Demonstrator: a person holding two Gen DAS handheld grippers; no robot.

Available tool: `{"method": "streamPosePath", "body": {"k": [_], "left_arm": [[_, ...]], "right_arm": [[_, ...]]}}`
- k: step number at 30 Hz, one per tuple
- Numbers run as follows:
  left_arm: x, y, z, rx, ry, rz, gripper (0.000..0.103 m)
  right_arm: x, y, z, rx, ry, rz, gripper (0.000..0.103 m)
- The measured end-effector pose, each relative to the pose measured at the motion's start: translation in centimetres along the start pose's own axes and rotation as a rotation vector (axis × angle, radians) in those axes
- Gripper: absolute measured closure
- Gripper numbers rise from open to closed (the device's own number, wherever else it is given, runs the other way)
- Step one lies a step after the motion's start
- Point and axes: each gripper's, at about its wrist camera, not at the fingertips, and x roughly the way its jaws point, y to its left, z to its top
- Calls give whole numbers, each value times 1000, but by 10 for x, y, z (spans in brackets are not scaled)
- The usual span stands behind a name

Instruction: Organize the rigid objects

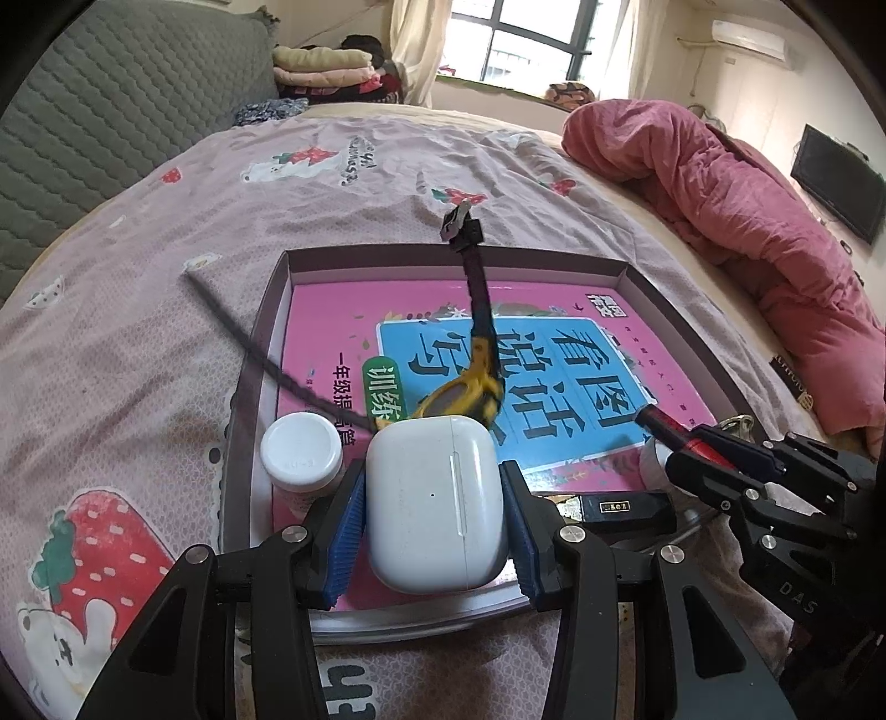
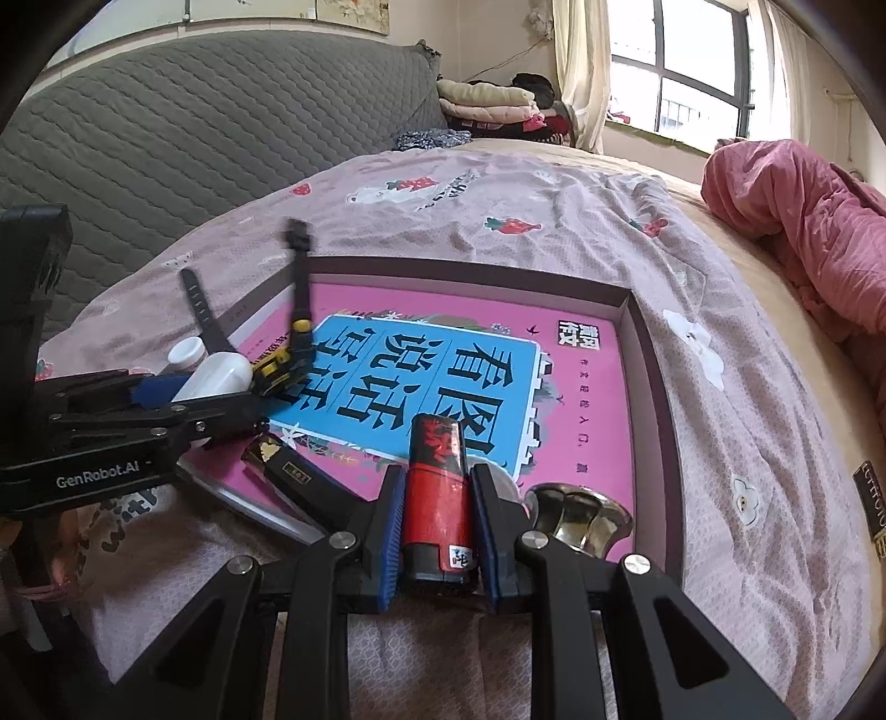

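1. Left gripper (image 1: 434,515) clamped on earbud case (image 1: 437,501), held over tray's (image 1: 673,310) near edge.
2. Right gripper (image 2: 437,526) gripping red lighter (image 2: 437,493), near tray corner.
3. Risk: case knocking watch (image 1: 470,387) or bottle (image 1: 302,451) on lowering; smooth shell slipping.

This is a bedroom in a home. Beneath the left gripper (image 1: 434,526) spreads a bed with a pink strawberry-and-bear printed sheet (image 1: 166,310). Ahead and to its left rises a grey quilted headboard (image 1: 127,105), with a stack of folded clothes (image 1: 326,69) beyond it. To the right lies a rumpled rose-pink quilt (image 1: 736,199). Farther ahead are a curtained window (image 1: 531,39), a white wall air conditioner (image 1: 753,39) and a black wall-mounted television (image 1: 839,191).
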Motion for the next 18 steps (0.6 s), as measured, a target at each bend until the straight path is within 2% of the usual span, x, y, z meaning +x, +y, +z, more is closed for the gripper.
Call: {"method": "streamPosePath", "body": {"k": [6, 13, 18], "left_arm": [[1, -3, 0, 16, 0, 0, 55], [6, -4, -4, 10, 26, 3, 55], [3, -3, -4, 1, 15, -8, 55]], "right_arm": [[-6, 3, -1, -8, -24, -10, 79], [-25, 2, -1, 0, -96, -22, 59], [-41, -1, -3, 25, -131, -33, 56]]}}
